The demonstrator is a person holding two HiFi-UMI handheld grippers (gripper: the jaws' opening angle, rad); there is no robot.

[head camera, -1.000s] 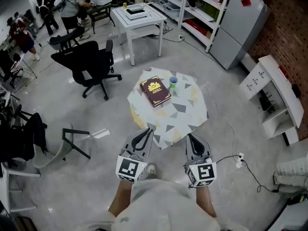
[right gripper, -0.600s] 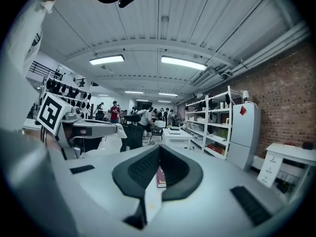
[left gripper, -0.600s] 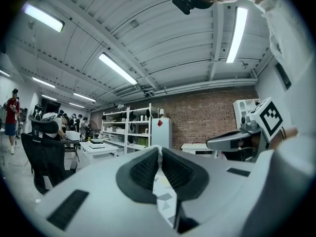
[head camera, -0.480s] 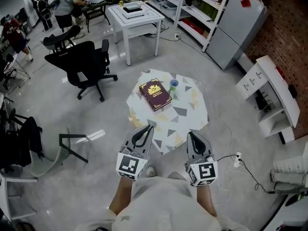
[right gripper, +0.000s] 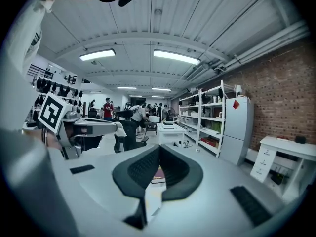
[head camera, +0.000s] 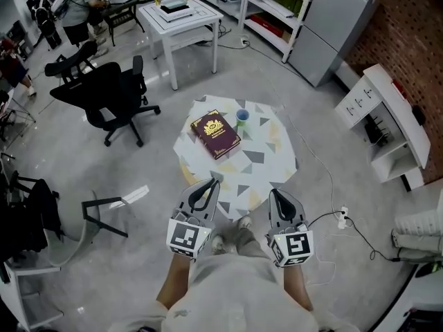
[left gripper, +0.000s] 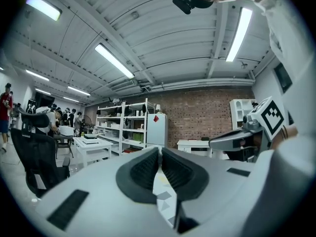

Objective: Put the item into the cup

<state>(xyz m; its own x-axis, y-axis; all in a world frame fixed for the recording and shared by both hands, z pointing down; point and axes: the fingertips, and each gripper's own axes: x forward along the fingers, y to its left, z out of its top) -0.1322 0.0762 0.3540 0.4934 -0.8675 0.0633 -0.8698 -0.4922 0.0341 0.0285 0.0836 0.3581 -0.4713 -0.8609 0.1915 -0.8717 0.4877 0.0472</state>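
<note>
a black office chair (head camera: 105,94) is standing at the far left on the grey floor, well apart from the small round table (head camera: 270,159) in the middle. on that table's patterned cloth a dark red book (head camera: 215,133) is lying flat toward the left side, and the cup (head camera: 241,118) is standing upright just beside the book's far right corner, opening facing up. the item to go into it is not showing clearly enough to pick out in any view.

nearer the person, the left gripper (head camera: 214,182) is hovering over the table's near left edge, its claw pressed together with nothing between the pads; in the left gripper view (left gripper: 159,157) the two dark pads are meeting along a thin line. the right gripper (head camera: 274,194) is hanging level with it, just off the table's near right edge, its claw likewise closed on nothing, the pads touching in the right gripper view (right gripper: 158,154). both are well short of the cup.

at the far right a white shelf unit (head camera: 387,126) is standing against the brick wall.
</note>
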